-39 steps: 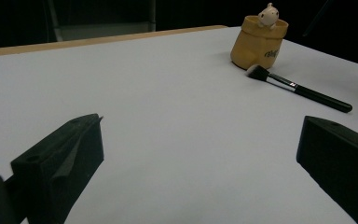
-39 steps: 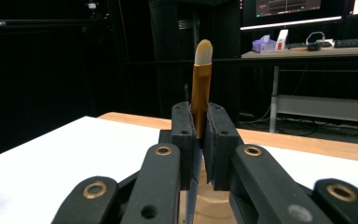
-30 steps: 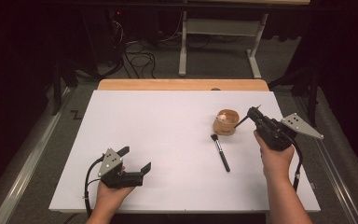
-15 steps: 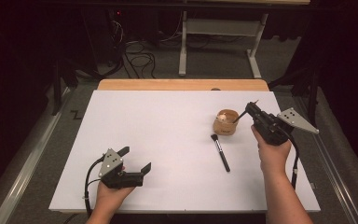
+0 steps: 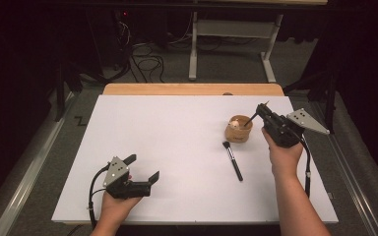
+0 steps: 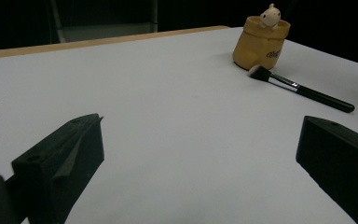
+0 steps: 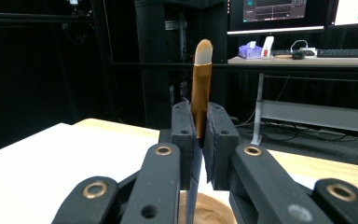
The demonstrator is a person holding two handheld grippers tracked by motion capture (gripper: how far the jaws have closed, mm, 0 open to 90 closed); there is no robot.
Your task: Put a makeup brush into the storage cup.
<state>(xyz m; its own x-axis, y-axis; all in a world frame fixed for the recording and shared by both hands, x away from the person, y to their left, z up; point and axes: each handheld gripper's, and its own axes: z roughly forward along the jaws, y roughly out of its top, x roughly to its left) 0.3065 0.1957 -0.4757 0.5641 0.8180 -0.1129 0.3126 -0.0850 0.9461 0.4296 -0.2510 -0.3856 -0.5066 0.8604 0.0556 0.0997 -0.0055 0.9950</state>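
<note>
Noted the white table (image 5: 177, 147) with the wooden cup (image 5: 238, 130) at its right. My right gripper (image 5: 265, 112) sat just beside and above the cup, jaws clamped on a copper-handled brush (image 7: 201, 84), handle end slanting down into the cup. Left gripper (image 5: 142, 169) rested wide open and empty, well apart.

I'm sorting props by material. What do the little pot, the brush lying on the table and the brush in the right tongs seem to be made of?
The pot looks like glazed ceramic or matte plastic: smooth tan wall, printed lettering. The lying brush seems to have a glossy black plastic or lacquered handle, a shiny metal ferrule and soft bristles. The held brush shows a copper-coloured metallic sleeve and a pale fibre tip.
</note>
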